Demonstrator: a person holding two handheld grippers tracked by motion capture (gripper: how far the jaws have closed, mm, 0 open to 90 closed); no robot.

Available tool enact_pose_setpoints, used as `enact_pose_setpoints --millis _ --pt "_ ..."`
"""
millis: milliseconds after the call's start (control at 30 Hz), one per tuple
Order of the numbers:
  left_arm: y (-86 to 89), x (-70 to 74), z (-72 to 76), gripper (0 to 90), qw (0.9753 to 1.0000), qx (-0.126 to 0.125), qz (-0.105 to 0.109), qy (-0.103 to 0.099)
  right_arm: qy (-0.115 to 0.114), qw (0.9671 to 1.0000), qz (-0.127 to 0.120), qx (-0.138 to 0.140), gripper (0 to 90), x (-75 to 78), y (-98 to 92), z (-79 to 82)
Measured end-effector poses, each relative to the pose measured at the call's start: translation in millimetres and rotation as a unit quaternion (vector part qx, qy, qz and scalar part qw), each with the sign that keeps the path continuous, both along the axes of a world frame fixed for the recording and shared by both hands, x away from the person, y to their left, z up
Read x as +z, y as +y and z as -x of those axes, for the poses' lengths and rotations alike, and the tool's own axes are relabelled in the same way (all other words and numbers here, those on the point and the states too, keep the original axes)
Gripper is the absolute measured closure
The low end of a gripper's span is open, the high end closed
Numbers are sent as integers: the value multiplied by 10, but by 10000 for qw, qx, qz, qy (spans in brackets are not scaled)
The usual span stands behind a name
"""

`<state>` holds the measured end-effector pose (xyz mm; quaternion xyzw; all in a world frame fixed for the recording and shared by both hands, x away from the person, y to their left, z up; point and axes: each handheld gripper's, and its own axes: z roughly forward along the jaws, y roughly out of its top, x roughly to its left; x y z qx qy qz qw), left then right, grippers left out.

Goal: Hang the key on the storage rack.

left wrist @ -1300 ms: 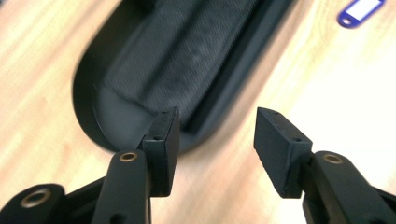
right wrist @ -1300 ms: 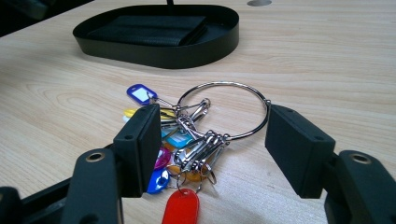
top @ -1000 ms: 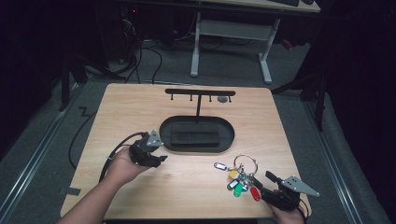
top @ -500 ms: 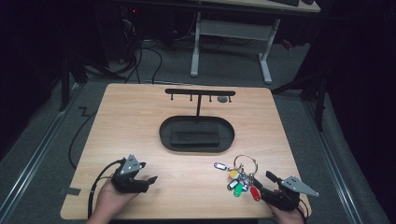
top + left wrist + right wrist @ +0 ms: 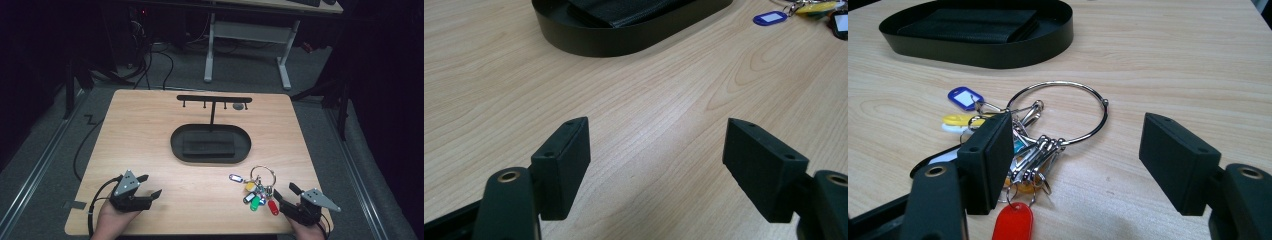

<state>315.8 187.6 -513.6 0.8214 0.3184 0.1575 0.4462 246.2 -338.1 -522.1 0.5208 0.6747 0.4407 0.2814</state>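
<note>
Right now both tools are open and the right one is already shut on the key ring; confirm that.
Not quite. The right tool is open too: in the right gripper view its jaws stand apart over the key ring, which lies free on the table. The left tool is open.

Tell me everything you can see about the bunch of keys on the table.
The bunch of keys lies flat on the wooden table, near its front right, in front of the black oval tray and apart from it. A large shiny metal ring carries small clips with plastic tags: blue, yellow, green, red and black. The right hand-held gripper sits open just behind it; whether a jaw touches it is unclear.
</note>
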Motion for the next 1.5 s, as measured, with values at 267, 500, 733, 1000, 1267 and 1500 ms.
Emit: enact_pose_setpoints --millis 267,500,733,1000,1267,1500 --pt "-18 -23 26 268 9998 -200 -8 -31 108 9996 237 -65 307 59 132 -37" --pt "-27 14 61 272 9995 -243 79 -189 362 9975 590 117 332 167 219 -90" --pt "-24 -20 43 273 9995 -272 14 -152 692 9928 907 360 339 318 293 -191" --pt "-17 -1 39 271 9993 -285 26 -228 1424 9820 1020 713 334 375 427 -379" --pt "-30 -25 74 273 9989 -358 -155 -261 1936 9675 1332 939 348 534 590 -545" --pt "12 -14 124 273 9989 -355 -122 -273 2471 9493 1641 1044 409 644 695 -768"
